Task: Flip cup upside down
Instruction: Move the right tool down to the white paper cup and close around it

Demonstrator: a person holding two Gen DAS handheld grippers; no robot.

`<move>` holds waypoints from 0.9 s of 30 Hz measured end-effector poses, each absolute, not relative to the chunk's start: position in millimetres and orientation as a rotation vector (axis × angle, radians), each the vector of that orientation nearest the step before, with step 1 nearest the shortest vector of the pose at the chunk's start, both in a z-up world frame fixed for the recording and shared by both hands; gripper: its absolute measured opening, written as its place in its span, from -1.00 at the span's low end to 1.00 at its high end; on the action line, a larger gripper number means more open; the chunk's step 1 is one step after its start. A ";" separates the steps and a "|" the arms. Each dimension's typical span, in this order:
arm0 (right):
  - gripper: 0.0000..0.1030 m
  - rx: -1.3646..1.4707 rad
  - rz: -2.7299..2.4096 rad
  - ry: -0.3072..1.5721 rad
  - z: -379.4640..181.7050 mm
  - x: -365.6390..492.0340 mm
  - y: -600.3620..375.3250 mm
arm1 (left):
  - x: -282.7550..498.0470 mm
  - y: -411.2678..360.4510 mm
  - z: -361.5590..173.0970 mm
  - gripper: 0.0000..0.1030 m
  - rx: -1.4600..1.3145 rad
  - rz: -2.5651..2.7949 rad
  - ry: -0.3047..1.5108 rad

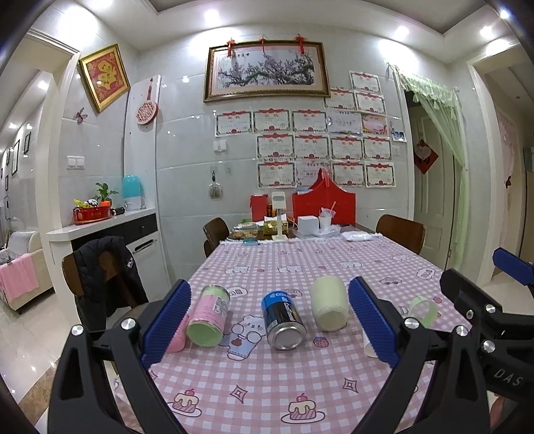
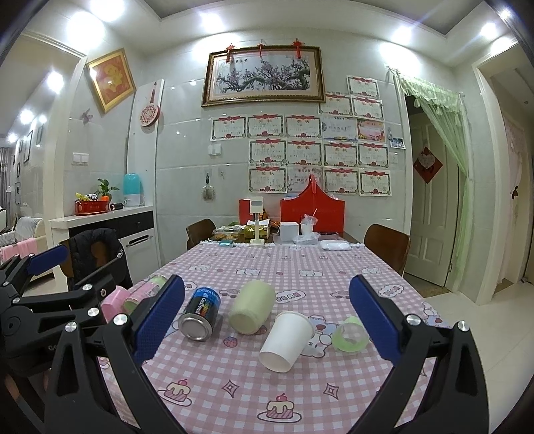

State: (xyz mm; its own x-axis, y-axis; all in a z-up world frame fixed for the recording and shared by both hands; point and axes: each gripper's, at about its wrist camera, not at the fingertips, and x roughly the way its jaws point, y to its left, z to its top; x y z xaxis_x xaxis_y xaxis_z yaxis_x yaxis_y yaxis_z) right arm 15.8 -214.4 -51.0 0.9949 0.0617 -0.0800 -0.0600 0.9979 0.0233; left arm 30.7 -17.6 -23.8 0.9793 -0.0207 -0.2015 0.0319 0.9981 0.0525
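Right wrist view: we hold the right claw wide open, empty, framing the white paper cup, which lies on its side on the bench. Left claw likewise open, empty.

bright, even light from ceiling spotlights above the framed painting; glare on wall tiles; fisheye bending, dark corners.

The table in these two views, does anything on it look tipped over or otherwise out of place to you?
Yes: every container lies on its side. The white paper cup, cream cup, blue can, pink-and-green tube and small green cup are all toppled on the checked tablecloth. Nothing looks spilled.
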 end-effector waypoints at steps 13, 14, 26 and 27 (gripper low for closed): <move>0.85 0.083 -0.027 0.156 -74.8 42.2 -261.4 | 83.5 -41.9 -58.0 0.82 0.047 -0.120 0.369; 0.85 0.087 -0.028 0.163 -77.1 43.6 -263.4 | 87.8 -46.9 -62.8 0.82 0.045 -0.131 0.380; 0.85 0.155 -0.091 0.281 -114.2 81.4 -303.9 | 157.4 -119.1 -123.3 0.82 0.102 -0.271 0.555; 0.85 0.161 -0.092 0.298 -118.4 86.1 -305.7 | 161.3 -123.9 -127.5 0.82 0.104 -0.278 0.569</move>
State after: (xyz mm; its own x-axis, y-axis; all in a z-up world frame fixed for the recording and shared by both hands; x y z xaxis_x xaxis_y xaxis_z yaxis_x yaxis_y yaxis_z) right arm 86.1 -305.7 -118.4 0.9520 -0.0661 -0.2988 0.1134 0.9831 0.1439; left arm 161.3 -123.9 -127.5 0.8063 -0.2305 -0.5447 0.2880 0.9574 0.0211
